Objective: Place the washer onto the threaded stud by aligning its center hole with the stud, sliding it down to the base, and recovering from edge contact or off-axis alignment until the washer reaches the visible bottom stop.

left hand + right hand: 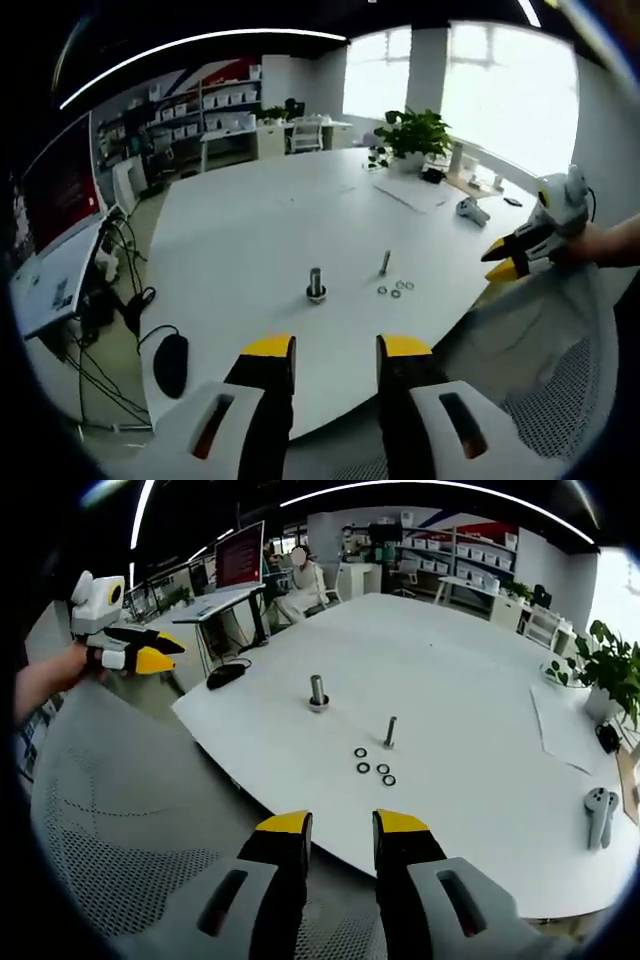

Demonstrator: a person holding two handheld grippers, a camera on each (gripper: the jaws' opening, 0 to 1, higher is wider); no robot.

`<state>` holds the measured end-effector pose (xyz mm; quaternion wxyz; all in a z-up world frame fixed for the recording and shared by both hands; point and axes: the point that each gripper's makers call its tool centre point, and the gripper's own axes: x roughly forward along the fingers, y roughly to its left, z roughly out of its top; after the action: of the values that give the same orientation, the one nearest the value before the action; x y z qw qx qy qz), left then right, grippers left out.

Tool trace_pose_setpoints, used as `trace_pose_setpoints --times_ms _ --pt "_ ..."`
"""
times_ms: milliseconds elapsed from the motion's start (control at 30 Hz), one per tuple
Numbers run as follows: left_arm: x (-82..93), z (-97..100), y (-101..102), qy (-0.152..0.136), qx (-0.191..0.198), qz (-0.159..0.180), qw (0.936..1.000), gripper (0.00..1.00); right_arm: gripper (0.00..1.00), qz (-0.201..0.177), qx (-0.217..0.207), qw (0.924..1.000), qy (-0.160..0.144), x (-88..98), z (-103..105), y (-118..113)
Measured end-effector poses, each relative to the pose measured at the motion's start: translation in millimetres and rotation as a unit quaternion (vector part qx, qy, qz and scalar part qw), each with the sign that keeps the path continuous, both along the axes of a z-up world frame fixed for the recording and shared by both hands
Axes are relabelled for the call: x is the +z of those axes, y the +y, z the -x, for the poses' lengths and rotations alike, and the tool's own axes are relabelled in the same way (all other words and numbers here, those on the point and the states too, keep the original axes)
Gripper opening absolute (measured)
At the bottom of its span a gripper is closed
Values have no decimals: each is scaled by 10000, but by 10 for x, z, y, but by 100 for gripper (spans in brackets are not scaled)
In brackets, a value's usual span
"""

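Note:
A threaded stud [316, 285] [318, 692] stands upright on a round base on the white table [250, 230] [470, 680]. Several washers [396, 290] [374, 768] lie flat in a small cluster near it, beside a thinner upright bolt [385, 263] [390, 732]. My left gripper [337, 350] hangs open off the table's near edge, well short of the stud, with nothing between its jaws. It appears again at the left of the right gripper view [150, 650], held by a hand. My right gripper [342, 825] is open and empty over the table's edge, also seen as the right gripper [505, 260].
A black mouse [171, 364] [228, 674] lies near the table corner. A mesh chair [110, 810] [560, 390] sits below the grippers. A potted plant [412, 132] [605, 660], papers [415, 192] and two white controllers [600, 815] are further off. Desks and shelves line the room.

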<state>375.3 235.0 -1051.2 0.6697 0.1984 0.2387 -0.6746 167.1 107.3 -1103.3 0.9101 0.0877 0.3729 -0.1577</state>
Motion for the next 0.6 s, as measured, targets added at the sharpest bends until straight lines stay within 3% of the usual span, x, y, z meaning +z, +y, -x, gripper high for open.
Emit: trace_pose_setpoints --times_ms 167,500,600 --pt "56 69 -36 -28 -37 60 10000 28 27 -16 28 9999 99 -15 20 16" --pt "-122 22 48 -132 -221 -151 9996 25 27 -23 -9 10000 88 -9 21 12" --pt "-154 21 43 -331 -313 -125 9989 22 27 14 -56 10000 65 -12 27 -15"
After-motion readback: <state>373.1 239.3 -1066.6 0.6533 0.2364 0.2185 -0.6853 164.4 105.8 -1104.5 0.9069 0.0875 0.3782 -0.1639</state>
